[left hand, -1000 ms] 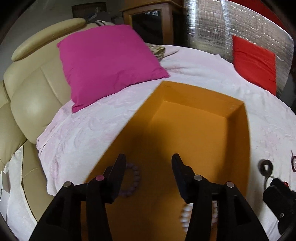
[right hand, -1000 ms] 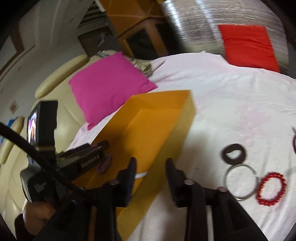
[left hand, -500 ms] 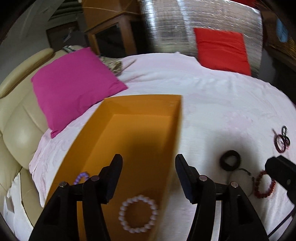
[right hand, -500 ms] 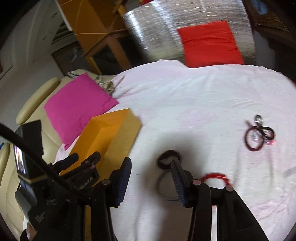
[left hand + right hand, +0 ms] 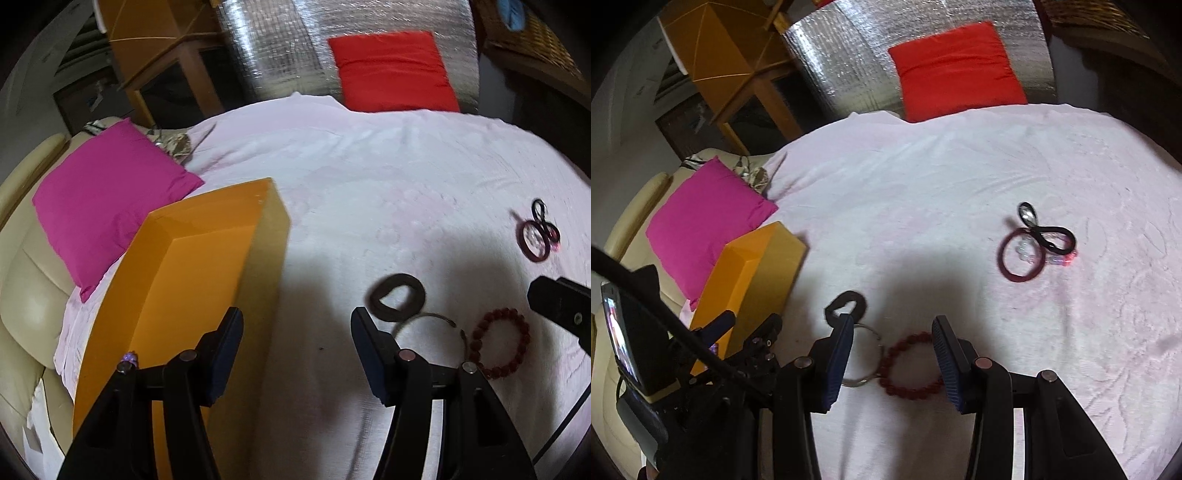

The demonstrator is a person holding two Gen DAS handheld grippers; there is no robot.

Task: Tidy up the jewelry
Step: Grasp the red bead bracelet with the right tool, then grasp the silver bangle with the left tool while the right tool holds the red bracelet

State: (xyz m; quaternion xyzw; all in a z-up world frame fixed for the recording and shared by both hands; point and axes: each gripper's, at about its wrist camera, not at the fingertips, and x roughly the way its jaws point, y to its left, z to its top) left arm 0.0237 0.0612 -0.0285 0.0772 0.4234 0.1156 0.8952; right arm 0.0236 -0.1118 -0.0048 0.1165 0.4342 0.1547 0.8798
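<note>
An orange box (image 5: 184, 280) sits on the pink bedspread at the left; it also shows in the right wrist view (image 5: 750, 273). A purple bead bracelet (image 5: 130, 357) peeks out inside it. My left gripper (image 5: 297, 332) is open and empty, just right of the box wall. A dark red bead bracelet (image 5: 910, 365), a thin metal bangle (image 5: 866, 354) and a black hair tie (image 5: 846, 304) lie together. My right gripper (image 5: 892, 341) is open and empty, above the red bracelet. A maroon band tangled with a black band (image 5: 1034, 243) lies farther right.
A magenta pillow (image 5: 107, 199) lies behind the box beside a cream headboard (image 5: 26, 295). A red cushion (image 5: 391, 70) leans on silver foil at the back, next to a wooden cabinet (image 5: 159, 62). The pink bedspread (image 5: 923, 184) spreads wide.
Both grippers have swung right, away from over the orange box toward the jewelry on the bedspread. The white bead bracelet in the box has dropped out of sight. Both stay open.
</note>
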